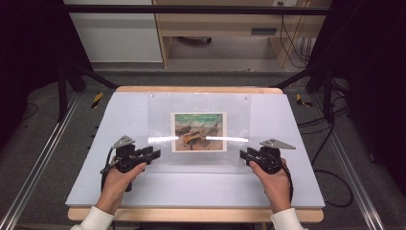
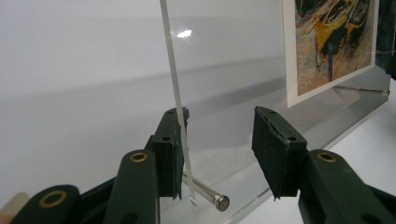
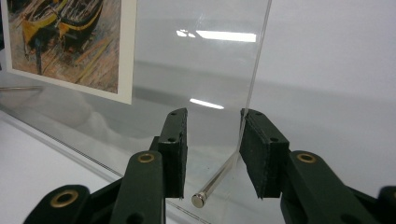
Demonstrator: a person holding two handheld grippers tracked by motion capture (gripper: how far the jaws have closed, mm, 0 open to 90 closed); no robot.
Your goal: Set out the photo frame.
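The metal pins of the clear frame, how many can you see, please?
4: two at the frame's far corners, left and right; two at the near corners, one by the left gripper, one by the right gripper.

Clear acrylic stand (image 1: 198,129) mid-table between both grippers, bare white tabletop (image 1: 191,189) around it

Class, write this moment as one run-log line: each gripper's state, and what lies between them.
left gripper: open, at acrylic frame's left edge | right gripper: open, at right edge | boat picture: inside frame
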